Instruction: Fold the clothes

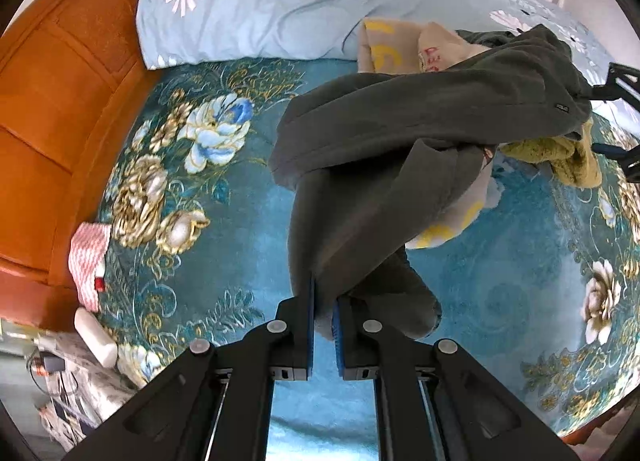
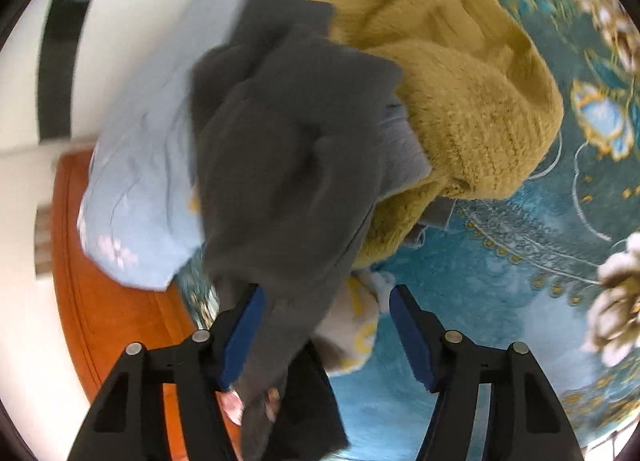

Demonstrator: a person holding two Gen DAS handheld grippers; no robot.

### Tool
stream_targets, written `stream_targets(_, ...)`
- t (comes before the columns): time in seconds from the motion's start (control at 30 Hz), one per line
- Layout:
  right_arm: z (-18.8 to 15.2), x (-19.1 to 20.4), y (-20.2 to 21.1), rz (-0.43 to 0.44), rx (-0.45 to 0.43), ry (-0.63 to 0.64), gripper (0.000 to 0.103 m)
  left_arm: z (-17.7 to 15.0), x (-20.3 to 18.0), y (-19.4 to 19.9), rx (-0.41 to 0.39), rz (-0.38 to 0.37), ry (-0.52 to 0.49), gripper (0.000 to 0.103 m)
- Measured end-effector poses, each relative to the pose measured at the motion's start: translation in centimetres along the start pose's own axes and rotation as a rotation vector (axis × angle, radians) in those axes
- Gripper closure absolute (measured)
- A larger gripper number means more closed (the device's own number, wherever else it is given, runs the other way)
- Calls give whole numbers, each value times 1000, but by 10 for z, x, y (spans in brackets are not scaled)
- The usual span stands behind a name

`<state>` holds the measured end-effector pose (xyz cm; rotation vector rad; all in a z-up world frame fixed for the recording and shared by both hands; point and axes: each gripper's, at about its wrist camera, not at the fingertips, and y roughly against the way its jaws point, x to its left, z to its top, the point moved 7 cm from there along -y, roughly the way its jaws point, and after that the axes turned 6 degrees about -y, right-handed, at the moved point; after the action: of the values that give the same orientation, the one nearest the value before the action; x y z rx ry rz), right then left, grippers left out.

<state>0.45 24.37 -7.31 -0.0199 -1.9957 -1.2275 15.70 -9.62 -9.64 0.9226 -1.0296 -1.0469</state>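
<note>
looking down the left wrist view, we see the left gripper (image 1: 323, 301) clenched on a fold of the dark grey garment (image 1: 420, 109), which stretches across the teal floral bedspread (image 1: 192, 221) toward the pale blue pillow (image 1: 256, 9).

in the right wrist view, the right gripper (image 2: 326, 325) stands released, jaws wide; the grey garment drapes between them, over a mustard knit (image 2: 472, 101).

Teal floral bedspread (image 1: 208, 221), pale blue pillow (image 1: 248, 9), orange headboard (image 1: 60, 101).

Bare bedspread (image 1: 224, 245) lies open leftward; the grey garment (image 1: 400, 133) and yellow sweater (image 1: 560, 157) crowd the right.
</note>
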Motion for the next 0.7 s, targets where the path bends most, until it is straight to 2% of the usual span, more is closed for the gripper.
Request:
stream_targets(0.1,16,-1,-18,41,23,-69,37,-2,-2,-4,28,7,2,95)
stream_targets(0.23,25,14,-25,91,34,-84,83,3,-3,-7,50,28,12,95)
stream_targets(0.3,28,26,-20,121,33,-71,94,9,-2,-6,48,30,27,95)
stream_targets(0.4,25,59,1,205,15,8,98,20,1,-2,39,28,52,95)
stream_targets(0.5,21,97,26,299,-6,105,98,26,-6,2,27,28,19,95)
stream_targets(0.6,14,136,50,386,-25,203,98,19,-16,-3,47,20,-9,95)
stream_targets(0.67,6,163,50,388,-18,266,98,11,-20,-5,67,6,-19,95)
stream_targets(0.7,2,171,44,357,-7,293,98,6,-23,-6,76,-2,-25,95)
